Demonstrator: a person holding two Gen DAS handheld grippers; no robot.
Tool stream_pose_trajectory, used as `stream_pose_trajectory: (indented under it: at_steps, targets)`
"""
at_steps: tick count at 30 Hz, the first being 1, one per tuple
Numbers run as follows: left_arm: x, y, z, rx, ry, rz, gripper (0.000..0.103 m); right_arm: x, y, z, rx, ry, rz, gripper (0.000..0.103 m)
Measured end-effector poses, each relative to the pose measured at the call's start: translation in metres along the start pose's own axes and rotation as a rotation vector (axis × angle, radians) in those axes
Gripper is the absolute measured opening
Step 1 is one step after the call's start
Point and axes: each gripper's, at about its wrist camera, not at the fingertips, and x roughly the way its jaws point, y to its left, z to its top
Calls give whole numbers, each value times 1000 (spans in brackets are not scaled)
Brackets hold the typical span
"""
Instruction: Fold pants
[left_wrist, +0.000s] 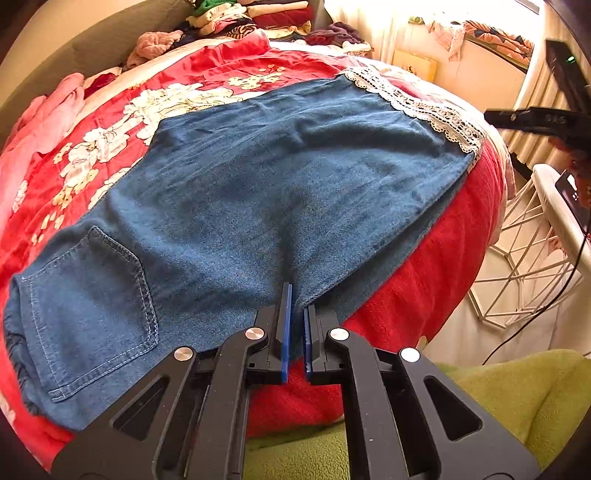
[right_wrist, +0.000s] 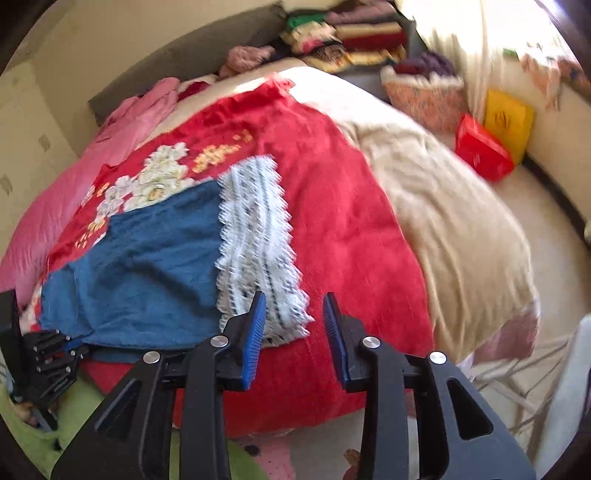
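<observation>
Blue denim pants (left_wrist: 258, 192) lie flat on a red floral bedspread (left_wrist: 424, 266), back pocket (left_wrist: 92, 314) at the left, white lace hem (left_wrist: 417, 103) at the far right. My left gripper (left_wrist: 297, 310) is shut on the pants' near edge. In the right wrist view the pants (right_wrist: 147, 266) and lace hem (right_wrist: 258, 240) lie ahead to the left. My right gripper (right_wrist: 295, 314) is open and empty, just above the lace hem's near corner. The left gripper (right_wrist: 55, 350) shows at the far left of that view.
Stacked folded clothes (left_wrist: 255, 18) sit at the bed's far end. A pink garment (right_wrist: 74, 177) lies at the left, a beige blanket (right_wrist: 443, 206) at the right. A white wire stand (left_wrist: 528, 251) is beside the bed. Red and yellow boxes (right_wrist: 487, 140) sit on the floor. Green fabric (left_wrist: 517, 398) is nearest me.
</observation>
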Motion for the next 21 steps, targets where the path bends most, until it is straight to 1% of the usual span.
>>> stream_pose_trajectory:
  at_steps: [1,3,6,8,11,14,15,16,18,20,21]
  targets:
    - [-1,0,0,-2,-3,2,1,1,11,0,-31,4,38,41]
    - [-2,-1,0,-5,-4,1,1,11,34,-2,-80,26,108,42]
    - [-6,-4,-4,8,2,-3,1,35,61,-5,-123,77,153,42]
    - [-5,-7,-9,27,21,0,1,50,68,-8,-139,112,142,42]
    - [-2,-6,-14,23,38,-4,3,66,60,-15,-139,178,74,42]
    - [-7,-4,-16,12,35,-32,5,66,45,-22,-101,192,103,42]
    - [-11,-3,-17,7,30,-45,10,65,45,-22,-103,192,105,42]
    - [-16,-1,-18,-3,22,-45,23,63,46,-22,-113,194,102,42]
    - [-27,7,-19,-30,-2,-28,39,56,49,-20,-130,183,105,42]
    - [-43,23,-21,-79,-40,-2,47,46,53,-15,-143,142,128,43]
    - [-51,34,-22,-110,-59,19,60,43,56,-13,-148,126,137,44]
